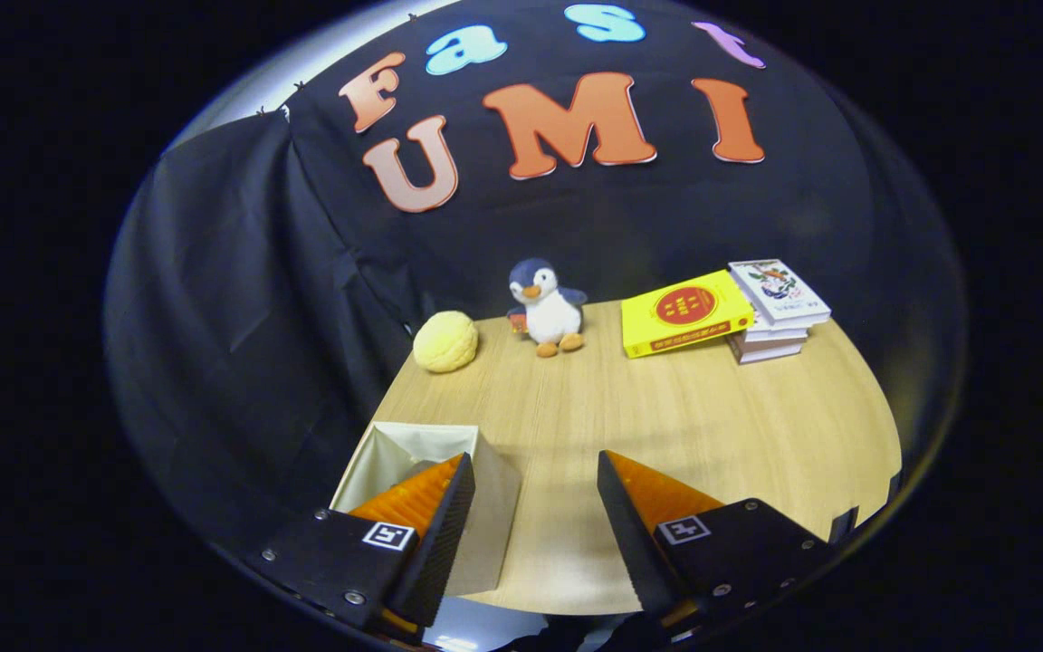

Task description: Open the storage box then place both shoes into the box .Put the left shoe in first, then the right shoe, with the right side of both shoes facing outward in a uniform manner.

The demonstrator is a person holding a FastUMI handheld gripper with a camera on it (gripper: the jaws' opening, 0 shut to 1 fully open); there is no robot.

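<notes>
A pale wood-grain worktop (666, 407) with a rounded far edge is seen against draped black cloth, which hangs in soft folds at the left of the frame. In the lower left of the frame the storage box (413, 453) is found: a cream, fabric-sided box with straight walls and an open top, its pale lining visible inside. The tongs (535, 475) are held wide apart with nothing between them but bare worktop; each finger is a black wedge faced with ribbed orange padding. The left finger (435, 507) is seen overlapping the box's near right corner, though contact cannot be judged. Toward the back, at the centre of the frame, a plush penguin (546, 308) is set upright, and to its left a round, bumpy yellow ball (445, 341) is placed near the cloth. At the upper right a yellow book (686, 312) is leaned against a stack of books (775, 312) lying flat.
</notes>
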